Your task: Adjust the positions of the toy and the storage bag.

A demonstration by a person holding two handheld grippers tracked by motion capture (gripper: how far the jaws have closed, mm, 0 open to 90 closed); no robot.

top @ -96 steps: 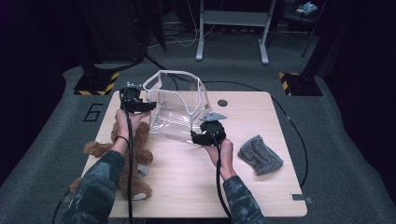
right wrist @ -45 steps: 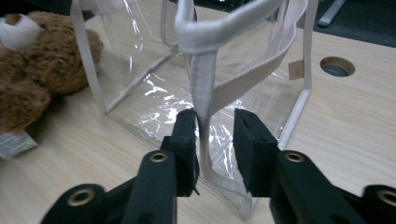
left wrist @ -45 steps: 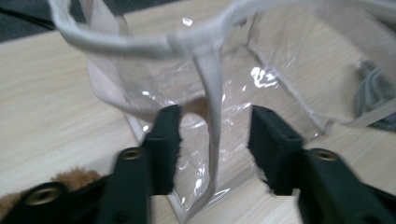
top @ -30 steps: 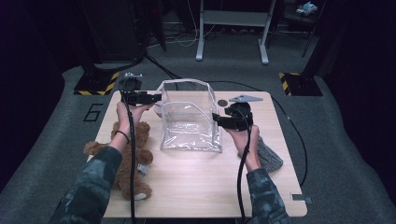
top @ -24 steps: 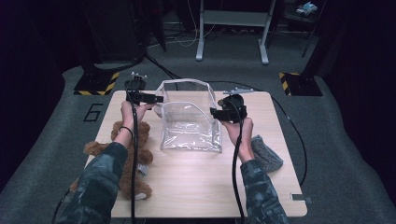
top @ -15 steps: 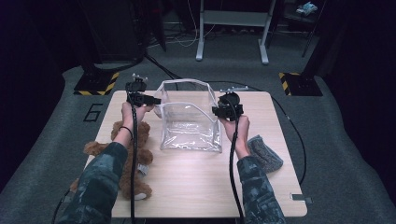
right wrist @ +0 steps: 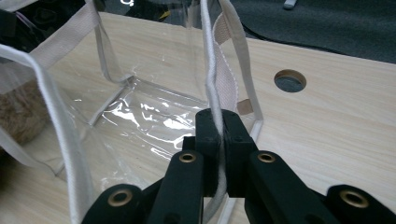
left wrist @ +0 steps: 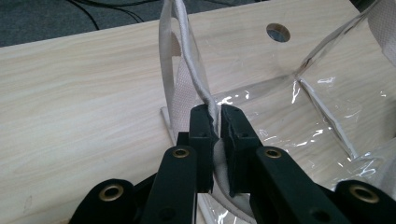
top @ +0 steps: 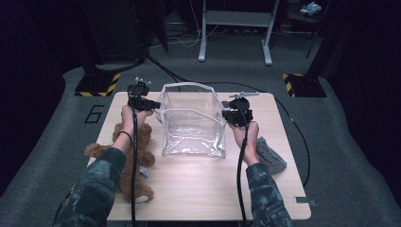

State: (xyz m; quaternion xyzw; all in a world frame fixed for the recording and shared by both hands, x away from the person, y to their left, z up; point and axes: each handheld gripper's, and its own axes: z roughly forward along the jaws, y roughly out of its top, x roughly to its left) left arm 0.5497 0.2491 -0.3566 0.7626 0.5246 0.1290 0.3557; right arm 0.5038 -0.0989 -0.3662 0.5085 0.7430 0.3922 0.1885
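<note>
Both hands have drawn in to the clear plastic bag standing mid-table, where the left gripper and right gripper, jaws having just closed, each pinch its white-trimmed rim on opposite sides.

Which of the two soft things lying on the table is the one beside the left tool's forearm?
The brown teddy bear, lying along the table's left side by the left forearm; the grey cloth lies at the right.

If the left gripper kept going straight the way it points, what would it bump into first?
The left gripper already pinches the clear bag's white rim. Straight on, it would probably push into the bag's see-through side, though depth is hard to judge.
</note>
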